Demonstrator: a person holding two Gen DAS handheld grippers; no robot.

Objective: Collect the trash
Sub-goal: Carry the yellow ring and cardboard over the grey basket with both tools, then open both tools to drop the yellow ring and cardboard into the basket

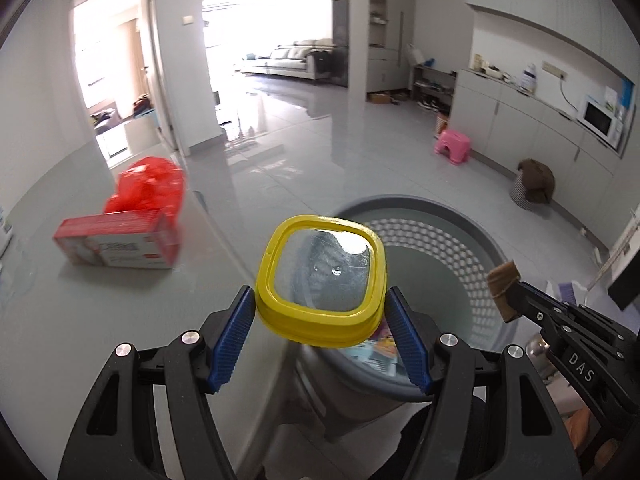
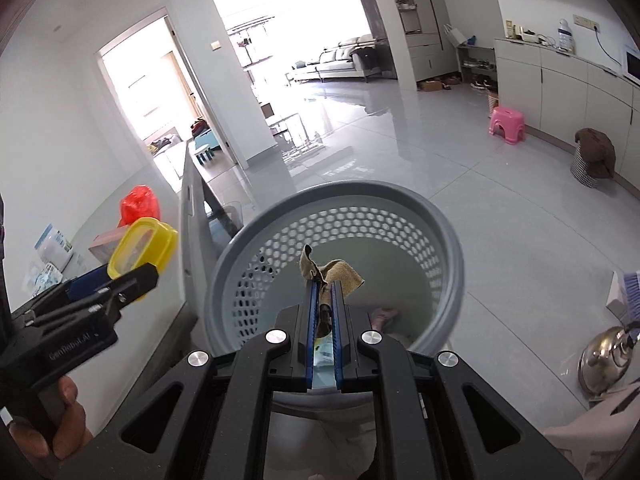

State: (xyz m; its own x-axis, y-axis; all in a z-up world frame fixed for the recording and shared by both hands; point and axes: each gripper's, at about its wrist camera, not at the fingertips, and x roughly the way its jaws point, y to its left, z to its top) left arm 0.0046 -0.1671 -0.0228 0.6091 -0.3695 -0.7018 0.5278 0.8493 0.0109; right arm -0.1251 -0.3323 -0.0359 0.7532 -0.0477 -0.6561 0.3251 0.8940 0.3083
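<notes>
While both grippers hang over the grey perforated basket (image 2: 336,216) at frame centre, neither piece has dropped yet. Left gripper (image 1: 320,312) is clamped on a yellow-rimmed lid (image 1: 320,276), w/ the basket rim just behind it; right gripper (image 2: 325,292) is closed tight on a brown rag (image 2: 336,274) above the basket mouth. Some bits already lie in the bottom. Still left, I'd say: red bag (image 1: 150,184) & box (image 1: 120,244) on the table (image 1: 60,320), mid-left.

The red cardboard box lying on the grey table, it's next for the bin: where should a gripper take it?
Grip the red cardboard box across its short height, top and bottom faces, approaching from its open near long side. It lies flat, and the crumpled red plastic bag crowds its far side.
</notes>
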